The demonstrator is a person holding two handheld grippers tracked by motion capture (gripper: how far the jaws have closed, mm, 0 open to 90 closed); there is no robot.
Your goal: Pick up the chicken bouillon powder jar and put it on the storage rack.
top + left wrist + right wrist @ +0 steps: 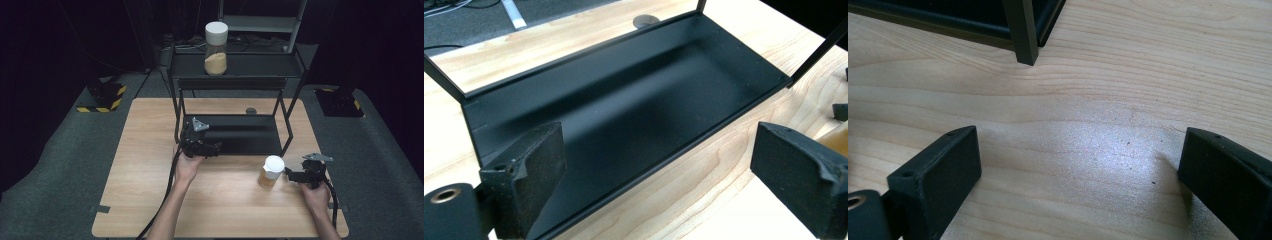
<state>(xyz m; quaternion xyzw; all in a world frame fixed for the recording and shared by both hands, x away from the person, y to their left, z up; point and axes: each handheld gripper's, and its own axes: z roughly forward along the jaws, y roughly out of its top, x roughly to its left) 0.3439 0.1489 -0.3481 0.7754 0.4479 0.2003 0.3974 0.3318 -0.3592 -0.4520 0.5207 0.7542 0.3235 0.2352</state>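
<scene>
A black two-tier rack [235, 80] stands at the back of the wooden table [150, 165]. A white-lidded jar [216, 41] of tan powder stands on its top shelf. A second, smaller white-lidded jar [271, 171] stands on the table in front of the rack's right leg. My left gripper [216, 148] hovers low at the front left of the lower shelf [634, 95], and in the left gripper view it [659, 150] is open with nothing between the jaws. My right gripper [290, 173] sits just right of the small jar, open [1080, 145] over bare wood.
A rack leg [1023, 30] stands ahead of the right gripper. A small dark round insert [251, 110] sits in the table behind the rack. Yellow-and-black striped bases [105, 100] rest on the grey floor beside the table. Cables trail from both grippers toward the front edge.
</scene>
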